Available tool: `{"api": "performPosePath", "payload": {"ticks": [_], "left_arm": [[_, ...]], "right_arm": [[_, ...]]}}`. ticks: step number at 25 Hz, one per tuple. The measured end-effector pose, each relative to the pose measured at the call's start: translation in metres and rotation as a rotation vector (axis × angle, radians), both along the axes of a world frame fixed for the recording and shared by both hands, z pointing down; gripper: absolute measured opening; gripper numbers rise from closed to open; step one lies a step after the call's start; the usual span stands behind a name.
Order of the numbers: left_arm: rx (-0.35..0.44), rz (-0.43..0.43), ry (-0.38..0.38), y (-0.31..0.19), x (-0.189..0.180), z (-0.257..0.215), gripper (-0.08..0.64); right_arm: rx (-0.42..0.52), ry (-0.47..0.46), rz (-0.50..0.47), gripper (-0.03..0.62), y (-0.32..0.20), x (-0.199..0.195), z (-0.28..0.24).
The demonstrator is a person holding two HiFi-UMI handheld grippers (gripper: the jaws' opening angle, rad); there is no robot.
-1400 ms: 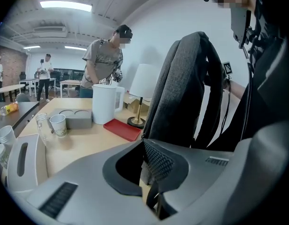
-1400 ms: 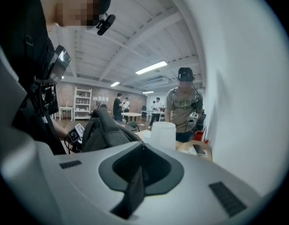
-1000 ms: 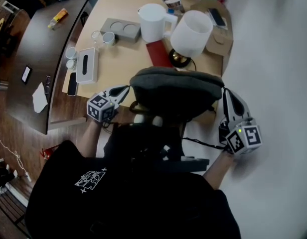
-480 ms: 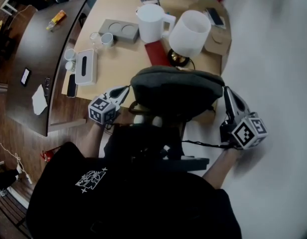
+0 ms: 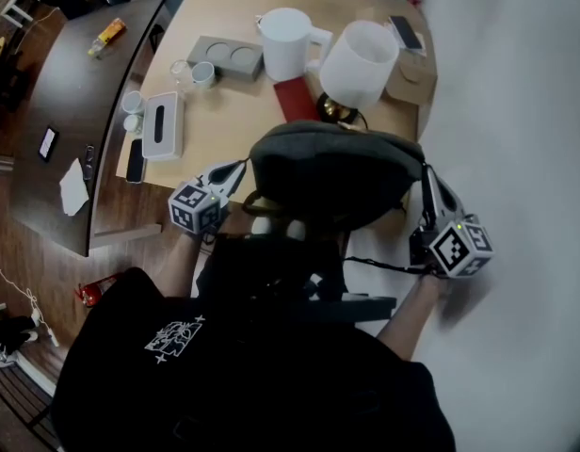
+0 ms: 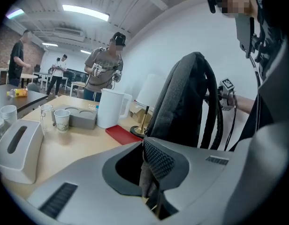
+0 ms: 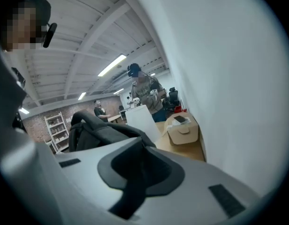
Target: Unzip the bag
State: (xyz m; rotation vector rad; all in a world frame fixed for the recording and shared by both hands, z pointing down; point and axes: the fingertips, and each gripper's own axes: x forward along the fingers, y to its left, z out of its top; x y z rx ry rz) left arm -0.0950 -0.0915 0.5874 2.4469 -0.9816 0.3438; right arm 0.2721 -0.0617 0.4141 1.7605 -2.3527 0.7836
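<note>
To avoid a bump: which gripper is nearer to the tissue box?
Left. The left gripper is near the tissue box, at the left side of the bag; the right gripper is at its far side.

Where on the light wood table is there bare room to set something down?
Bare wood lies between the white tissue box, the flat red pad and the dark grey backpack, and at the far edge beyond the grey two-well tray. The right side is crowded: white pitcher, white lampshade, cardboard box.
</note>
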Motion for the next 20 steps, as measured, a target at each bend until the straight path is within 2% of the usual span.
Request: {"api": "performPosePath", "payload": {"ticks": [1,3,5,6,9,11,13,17,20], "left_arm": [[-0.002,-0.002,0.008,0.000,0.000,0.000,0.006],[-0.003,-0.003,0.017,0.000,0.002,0.000,0.006],[0.005,0.006,-0.017,0.001,0.002,0.000,0.006],[0.013,0.018,-0.054,0.004,0.000,0.000,0.003],[0.044,0.057,-0.155,0.013,-0.007,0.004,0.002],[0.067,0.052,-0.180,0.014,-0.011,0.006,0.002],[0.083,0.040,-0.190,0.014,-0.015,0.005,0.003],[0.098,-0.001,-0.215,0.008,-0.035,0.002,0.005],[0.099,-0.065,-0.231,-0.001,-0.061,0.004,0.004]], "right_arm": [[0.004,-0.016,0.013,0.029,0.001,0.003,0.004],[-0.003,0.008,0.026,0.031,0.002,0.006,0.007],[-0.022,0.043,0.000,0.029,0.004,0.001,0.001],[-0.027,0.029,-0.031,0.031,0.004,-0.004,-0.006],[-0.048,-0.096,-0.175,0.028,0.005,-0.020,-0.035],[-0.114,-0.177,-0.305,0.023,0.007,-0.028,-0.042],[-0.167,-0.219,-0.399,0.021,0.009,-0.034,-0.044],[-0.158,-0.220,-0.474,0.021,0.006,-0.058,-0.054],[-0.157,-0.262,-0.540,0.020,0.002,-0.088,-0.054]]}}
